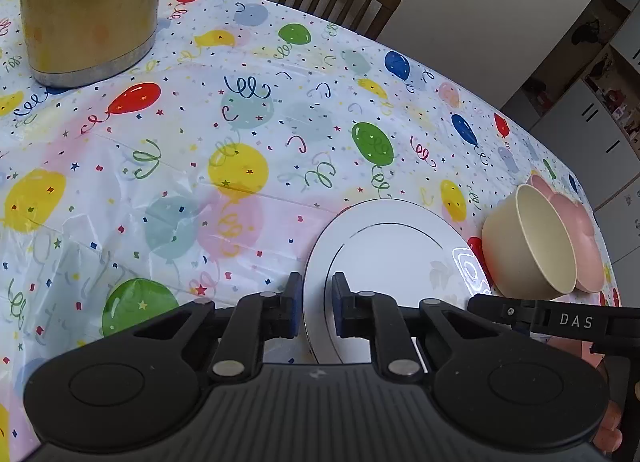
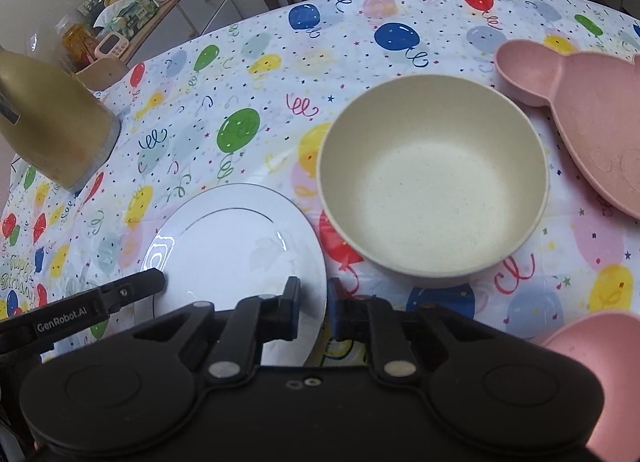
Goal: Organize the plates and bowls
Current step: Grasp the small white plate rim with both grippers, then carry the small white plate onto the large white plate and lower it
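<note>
White plate (image 2: 240,246) lies flat on the surface (image 1: 168,189), its near rim straddled by both the left tongs (image 1: 317,304) and right tongs (image 2: 313,308), each narrowly parted, no firm clamp seen. Uneven closing or lifting risks a slip on the glossy rim. The cream bowl (image 2: 432,189) just beside could be knocked into the pink plate (image 2: 584,113).

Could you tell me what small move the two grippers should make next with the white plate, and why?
Probably close both: the left gripper straddles one edge of the white plate, the right gripper the opposite edge, jaws open. Gripped, it could be lifted.
</note>
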`<control>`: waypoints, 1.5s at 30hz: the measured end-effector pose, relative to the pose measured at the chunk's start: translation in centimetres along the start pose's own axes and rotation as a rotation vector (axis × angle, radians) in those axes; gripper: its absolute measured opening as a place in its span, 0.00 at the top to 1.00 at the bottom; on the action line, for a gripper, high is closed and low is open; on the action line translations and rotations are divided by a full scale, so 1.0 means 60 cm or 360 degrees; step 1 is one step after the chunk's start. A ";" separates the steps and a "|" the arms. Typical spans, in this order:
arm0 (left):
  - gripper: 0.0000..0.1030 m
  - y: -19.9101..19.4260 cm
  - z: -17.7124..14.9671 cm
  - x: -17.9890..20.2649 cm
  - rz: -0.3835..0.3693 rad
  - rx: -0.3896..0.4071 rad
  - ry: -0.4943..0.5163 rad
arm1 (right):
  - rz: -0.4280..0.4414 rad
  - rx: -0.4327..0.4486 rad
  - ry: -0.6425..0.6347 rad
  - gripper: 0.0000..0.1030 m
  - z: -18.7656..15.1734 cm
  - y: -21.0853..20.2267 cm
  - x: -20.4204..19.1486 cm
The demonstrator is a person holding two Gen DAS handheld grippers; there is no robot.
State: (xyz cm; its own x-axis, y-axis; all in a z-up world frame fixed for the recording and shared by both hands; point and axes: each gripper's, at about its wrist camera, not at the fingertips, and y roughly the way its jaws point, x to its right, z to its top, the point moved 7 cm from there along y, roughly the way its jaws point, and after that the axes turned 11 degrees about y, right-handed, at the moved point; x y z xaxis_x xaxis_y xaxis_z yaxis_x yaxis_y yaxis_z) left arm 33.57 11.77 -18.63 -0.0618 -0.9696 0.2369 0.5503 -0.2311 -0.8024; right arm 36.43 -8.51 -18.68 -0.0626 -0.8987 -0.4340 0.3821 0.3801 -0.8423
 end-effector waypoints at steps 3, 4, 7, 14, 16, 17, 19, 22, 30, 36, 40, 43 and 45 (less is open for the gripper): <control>0.86 -0.005 -0.003 0.000 0.0009 -0.0004 0.0002 | -0.0001 -0.0004 -0.0009 0.88 0.000 -0.002 -0.003; 0.86 -0.007 -0.005 -0.001 0.0010 -0.0004 -0.0004 | 0.0002 -0.0001 -0.0016 0.89 -0.001 -0.003 -0.005; 0.86 -0.019 -0.010 -0.001 0.0006 -0.0002 -0.0024 | 0.0015 0.0007 -0.0033 0.89 -0.003 -0.011 -0.008; 0.86 -0.062 -0.028 0.010 0.0011 -0.0013 -0.0052 | 0.0029 0.0002 -0.0065 0.89 -0.020 -0.043 -0.017; 0.86 -0.076 -0.037 0.015 0.0011 -0.0015 -0.0053 | 0.0032 0.0001 -0.0075 0.89 -0.027 -0.056 -0.020; 0.86 -0.084 -0.042 0.018 0.0010 -0.0018 -0.0055 | 0.0033 0.0003 -0.0085 0.89 -0.031 -0.062 -0.021; 0.86 -0.099 -0.051 0.023 0.0007 -0.0018 -0.0061 | 0.0033 -0.0004 -0.0099 0.89 -0.040 -0.076 -0.023; 0.86 -0.124 -0.069 0.031 -0.0005 -0.0024 -0.0082 | 0.0034 -0.0015 -0.0121 0.89 -0.057 -0.097 -0.025; 0.86 -0.186 -0.122 0.073 -0.0005 -0.0040 -0.0069 | 0.0040 -0.0026 -0.0129 0.89 -0.113 -0.160 -0.010; 0.86 -0.225 -0.166 0.114 -0.0031 -0.0040 -0.0035 | 0.0048 0.0000 -0.0102 0.89 -0.155 -0.211 0.017; 0.86 -0.247 -0.197 0.145 -0.0061 -0.0038 -0.0016 | 0.0039 0.0025 -0.0071 0.89 -0.186 -0.247 0.040; 0.86 -0.259 -0.221 0.169 -0.0080 -0.0046 0.0006 | 0.0024 0.0039 -0.0057 0.89 -0.210 -0.270 0.059; 0.86 -0.264 -0.237 0.187 -0.0100 -0.0059 0.0023 | 0.0010 0.0046 -0.0037 0.89 -0.223 -0.283 0.074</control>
State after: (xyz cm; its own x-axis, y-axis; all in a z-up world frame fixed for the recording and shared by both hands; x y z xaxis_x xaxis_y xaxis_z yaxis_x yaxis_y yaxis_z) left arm 12.34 3.43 -11.09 -0.1071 -0.9541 0.2795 0.5135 -0.2938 -0.8062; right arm 17.33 -16.05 -10.62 -0.0388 -0.9013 -0.4315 0.4089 0.3797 -0.8298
